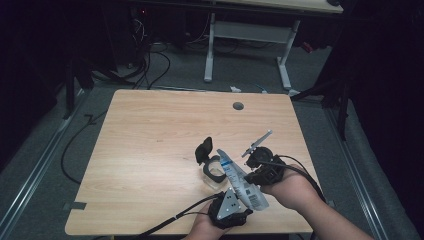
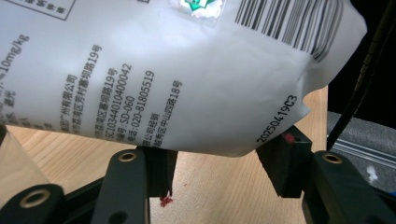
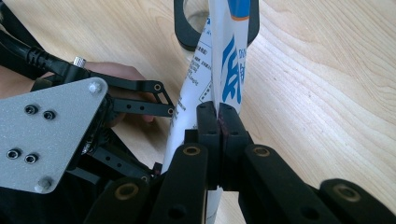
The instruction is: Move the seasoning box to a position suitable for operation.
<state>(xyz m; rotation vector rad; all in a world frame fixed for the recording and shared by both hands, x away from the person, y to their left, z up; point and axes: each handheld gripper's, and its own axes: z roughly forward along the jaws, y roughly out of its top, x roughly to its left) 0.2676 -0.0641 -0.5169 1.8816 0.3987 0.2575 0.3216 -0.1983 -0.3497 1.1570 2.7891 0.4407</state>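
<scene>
A pale wooden table with a small grey grommet hole near its far edge takes up most of the room in front of me, its bare top lit against a dark floor strewn with cables. Near its front right corner the person holds a white plastic pouch printed with blue lettering and a barcode up off the wood, slanting from the far left down toward the near right. The right gripper has its two black jaws pressed flat together on one thin edge of the pouch, so it is clamped on it. The left gripper, with its grey three-cornered plate on top, sits just under the pouch's lower, barcode end; its jaws stand apart with the bulging bottom of the pouch just above and between them, and I cannot tell whether the pads touch it. Just beyond the pouch, on the table, stands a small clear jar with a black hinged lid flipped up, and the pouch's upper end points toward it.
</scene>
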